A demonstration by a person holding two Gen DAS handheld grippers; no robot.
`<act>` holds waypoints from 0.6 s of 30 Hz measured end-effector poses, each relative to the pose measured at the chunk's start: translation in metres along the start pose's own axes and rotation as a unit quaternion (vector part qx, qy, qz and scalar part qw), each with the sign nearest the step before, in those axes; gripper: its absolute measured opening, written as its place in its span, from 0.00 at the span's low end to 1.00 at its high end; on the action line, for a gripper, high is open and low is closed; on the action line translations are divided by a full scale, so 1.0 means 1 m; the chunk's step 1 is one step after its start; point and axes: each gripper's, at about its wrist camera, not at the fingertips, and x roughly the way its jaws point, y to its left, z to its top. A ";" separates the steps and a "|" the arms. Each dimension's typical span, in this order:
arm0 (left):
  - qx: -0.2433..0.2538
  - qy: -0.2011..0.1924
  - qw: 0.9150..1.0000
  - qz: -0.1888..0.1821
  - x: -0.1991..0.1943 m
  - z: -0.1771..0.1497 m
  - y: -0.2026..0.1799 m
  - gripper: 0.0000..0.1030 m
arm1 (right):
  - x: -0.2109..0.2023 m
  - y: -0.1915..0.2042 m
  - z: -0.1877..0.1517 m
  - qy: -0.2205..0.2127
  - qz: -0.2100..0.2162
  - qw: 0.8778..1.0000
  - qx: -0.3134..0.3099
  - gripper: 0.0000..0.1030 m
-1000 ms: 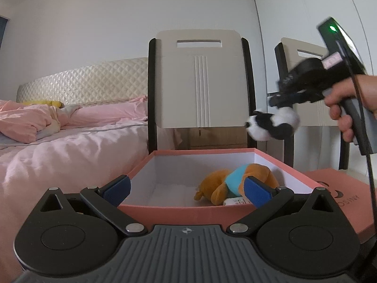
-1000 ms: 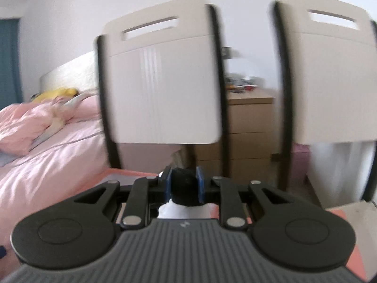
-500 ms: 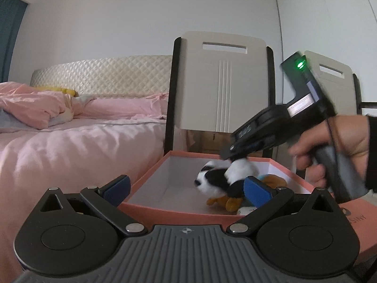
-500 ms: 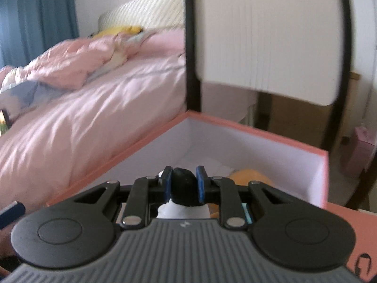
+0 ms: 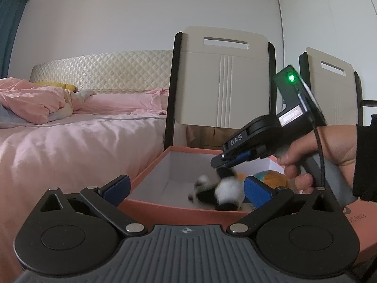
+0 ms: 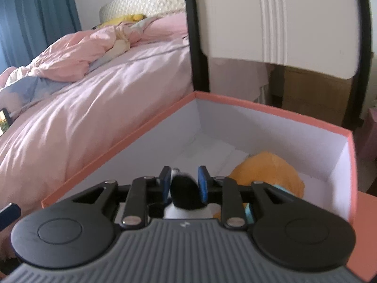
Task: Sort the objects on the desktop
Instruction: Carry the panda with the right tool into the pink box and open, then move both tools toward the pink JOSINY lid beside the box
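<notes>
A black-and-white panda plush (image 5: pixel 219 192) is blurred inside the coral box (image 5: pixel 165 206), just below my right gripper (image 5: pixel 223 165). In the right wrist view the panda (image 6: pixel 185 192) lies between the parted blue pads of the right gripper (image 6: pixel 184 185), and I cannot tell if they still touch it. An orange plush with a teal shirt (image 6: pixel 271 172) lies in the box (image 6: pixel 259 107) at the right; it also shows in the left wrist view (image 5: pixel 271 176). My left gripper (image 5: pixel 186 189) is open and empty at the box's near wall.
Two cream chairs (image 5: pixel 223 77) stand behind the box. A bed with pink bedding (image 5: pixel 70 136) lies to the left. A coral lid (image 5: pixel 358 217) lies to the right of the box. A wooden cabinet (image 6: pixel 315 92) stands behind the chair.
My right gripper came down from above the box to over its inside with the panda. Its pads have parted and the panda now hangs lower in the box, blurred.
</notes>
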 end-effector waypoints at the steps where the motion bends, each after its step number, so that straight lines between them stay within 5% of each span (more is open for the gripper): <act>1: 0.001 0.000 1.000 0.000 0.000 0.000 0.000 1.00 | -0.004 -0.001 0.001 -0.005 -0.003 1.000 0.002 0.32; 18: 0.028 -0.002 0.999 -0.025 -0.006 -0.009 -0.018 1.00 | -0.125 -0.023 -0.030 -0.124 -0.062 0.990 0.023 0.41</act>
